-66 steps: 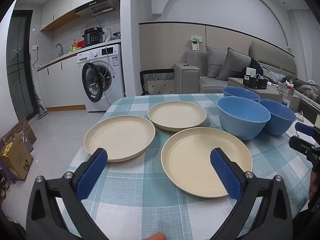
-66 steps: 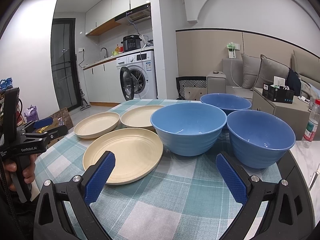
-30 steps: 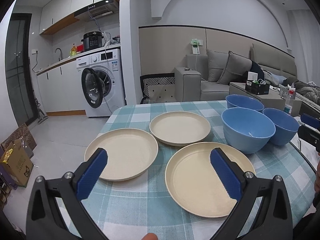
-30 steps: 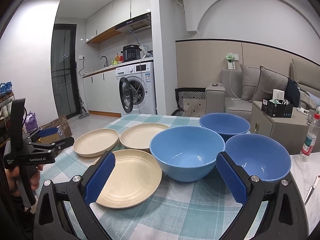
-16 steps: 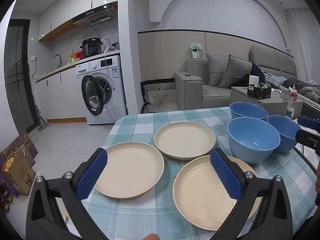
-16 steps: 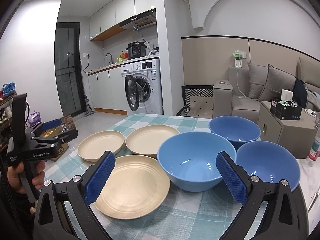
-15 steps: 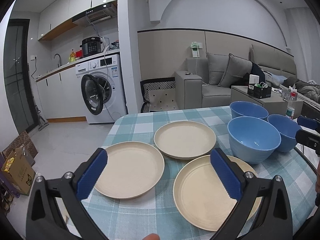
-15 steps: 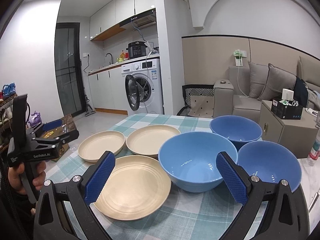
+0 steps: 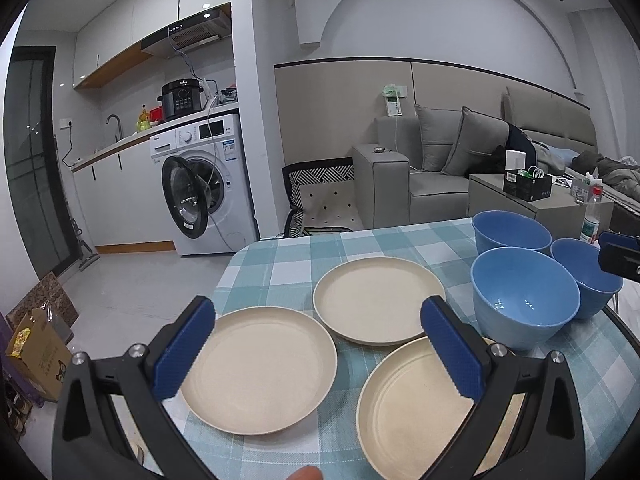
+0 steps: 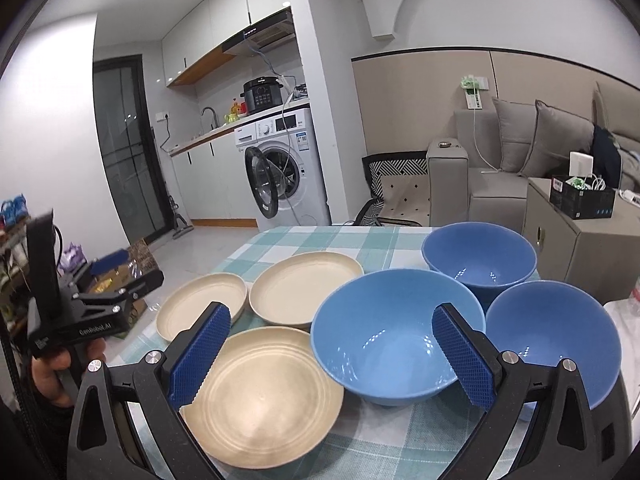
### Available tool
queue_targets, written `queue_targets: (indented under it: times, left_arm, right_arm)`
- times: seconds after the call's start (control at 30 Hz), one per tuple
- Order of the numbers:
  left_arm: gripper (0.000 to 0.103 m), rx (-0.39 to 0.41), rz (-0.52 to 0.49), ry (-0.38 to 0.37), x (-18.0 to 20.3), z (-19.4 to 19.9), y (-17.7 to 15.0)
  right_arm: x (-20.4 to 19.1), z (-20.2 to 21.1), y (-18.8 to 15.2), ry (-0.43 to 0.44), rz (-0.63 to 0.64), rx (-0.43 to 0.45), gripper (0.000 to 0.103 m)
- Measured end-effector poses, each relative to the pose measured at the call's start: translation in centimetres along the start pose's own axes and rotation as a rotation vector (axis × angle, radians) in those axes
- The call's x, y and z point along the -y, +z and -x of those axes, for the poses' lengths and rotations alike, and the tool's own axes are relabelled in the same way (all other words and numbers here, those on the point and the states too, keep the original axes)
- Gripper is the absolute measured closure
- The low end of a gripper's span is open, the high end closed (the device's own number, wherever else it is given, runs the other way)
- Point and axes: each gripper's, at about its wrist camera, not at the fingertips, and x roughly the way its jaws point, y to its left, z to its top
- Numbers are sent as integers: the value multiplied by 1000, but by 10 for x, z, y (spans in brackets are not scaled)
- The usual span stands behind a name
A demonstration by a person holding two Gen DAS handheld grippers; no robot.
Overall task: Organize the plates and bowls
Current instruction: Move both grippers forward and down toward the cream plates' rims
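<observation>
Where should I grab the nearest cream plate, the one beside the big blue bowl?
Take the nearest cream plate by its raised near rim, with the right hand-held gripper coming in low from the near table edge; it lies flat, and the blue bowl crowds its right.

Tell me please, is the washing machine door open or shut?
Open: the washing machine door is swung out to the left, and the drum behind it shows.

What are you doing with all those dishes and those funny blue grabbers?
I'm about to tidy them up. Three round cream plates and three deep blue bowls sit unstacked on the teal checked tablecloth. I'm holding the left tool above the plates and the right tool above the bowls. Both are open and hold nothing yet.
</observation>
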Motion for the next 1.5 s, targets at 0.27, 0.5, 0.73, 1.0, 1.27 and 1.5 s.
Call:
queue_targets:
  times: [0.27, 0.5, 0.73, 1.0, 1.27, 1.5]
  left_arm:
    - [0, -15, 28, 8, -10, -17, 14]
    - [0, -41, 40, -3, -12, -37, 22]
    - [0, -59, 65, -16, -13, -45, 35]
    - [0, -15, 72, -24, -17, -39, 71]
    - [0, -13, 84, -29, -20, -52, 97]
    - [0, -60, 84, -40, -17, -81, 101]
  right_arm:
    - [12, -6, 33, -9, -18, 11, 0]
    - [15, -23, 54, 19, -22, -18, 0]
    - [21, -33, 69, 34, -40, -10, 0]
    - [18, -40, 95, 23, -18, 0, 0]
    - [21, -56, 117, 24, -24, -13, 0]
    - [19, -90, 129, 16, -3, -98, 0]
